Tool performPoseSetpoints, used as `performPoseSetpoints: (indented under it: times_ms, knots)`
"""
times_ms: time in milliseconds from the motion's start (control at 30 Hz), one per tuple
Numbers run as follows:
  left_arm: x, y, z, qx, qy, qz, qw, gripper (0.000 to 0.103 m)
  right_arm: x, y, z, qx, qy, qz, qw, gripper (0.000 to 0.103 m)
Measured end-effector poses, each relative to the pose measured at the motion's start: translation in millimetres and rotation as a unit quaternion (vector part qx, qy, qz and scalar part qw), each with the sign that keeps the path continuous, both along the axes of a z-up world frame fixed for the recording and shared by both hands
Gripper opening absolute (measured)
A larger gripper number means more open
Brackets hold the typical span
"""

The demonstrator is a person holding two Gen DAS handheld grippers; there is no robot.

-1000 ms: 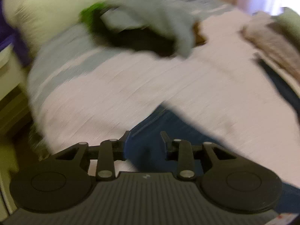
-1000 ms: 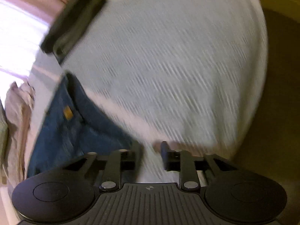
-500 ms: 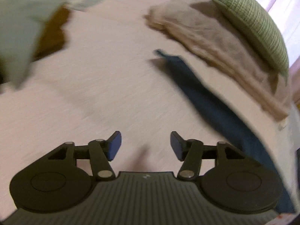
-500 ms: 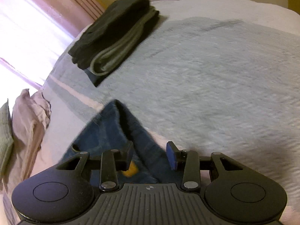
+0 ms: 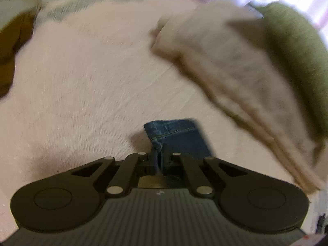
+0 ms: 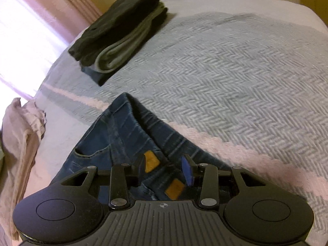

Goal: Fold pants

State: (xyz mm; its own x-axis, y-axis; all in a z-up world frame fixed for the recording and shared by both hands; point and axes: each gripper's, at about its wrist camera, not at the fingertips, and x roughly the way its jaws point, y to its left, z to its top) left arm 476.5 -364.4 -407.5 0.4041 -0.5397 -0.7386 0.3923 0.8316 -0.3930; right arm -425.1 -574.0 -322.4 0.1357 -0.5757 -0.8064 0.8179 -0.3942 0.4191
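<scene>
Left wrist view: the left gripper (image 5: pixel 158 153) has its jaws pressed together on the corner of a blue denim trouser leg (image 5: pixel 178 135), right at the stitched hem. The hem lies just ahead of the fingers on a pale pink bedspread (image 5: pixel 82 86). To the right, a beige folded blanket (image 5: pixel 231 61) runs diagonally across the bed, and a green pillow (image 5: pixel 293 47) rests against its far side. At the far left edge sits a brown piece of clothing (image 5: pixel 12 41), partly blurred, and beyond the pink area the bedspread turns pale blue-grey. Much of this picture is smeared, so finer detail cannot be made out.

Right wrist view: the right gripper (image 6: pixel 165 169) hovers with its jaws partly apart above the waist end of the jeans (image 6: pixel 123 135); nothing is pinched between the blue pads (image 6: pixel 187 171). Two orange-brown patches (image 6: pixel 150 161) show on the denim between and just below the fingers, and a pocket opening is visible to the left. The jeans lie across the border between the pink and the blue-grey woven parts of the bedspread (image 6: pixel 235 71). Well apart, toward the far edge of the bed, sits a stack of folded dark and grey clothes (image 6: pixel 121 39). The beige blanket (image 6: pixel 20 135) hangs at the left edge.
</scene>
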Motion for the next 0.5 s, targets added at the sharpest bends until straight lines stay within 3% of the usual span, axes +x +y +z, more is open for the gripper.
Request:
performPoseSetpoints:
  times_ms: [200,300,367,400,500]
  knots:
    - [-40.3,57.9,125.6,-0.077,-0.07,-0.025,0.9943,0.001,-12.3,4.0,0.5,0.001,-0.006,-0.02,1.0,0.036]
    - [-39.9,36.7,176.9,-0.056,-0.075,-0.001,0.9956,0.008,-17.5,4.7,-1.3,0.006,-0.02,-0.035,0.999,0.036]
    - [-28.0,-10.0,187.9,-0.009,-0.063,0.025,0.9976,0.019,-18.2,6.0,-0.4,0.006,-0.03,-0.039,0.999,0.036]
    - [-20.2,-37.6,183.6,0.005,-0.059,0.012,0.9982,0.031,-16.8,6.5,0.0,0.005,-0.033,-0.039,0.999,0.036]
    - [-10.7,-91.8,149.1,0.071,-0.068,-0.033,0.9946,0.033,-12.3,8.1,3.5,0.008,-0.039,-0.031,0.999,0.036]
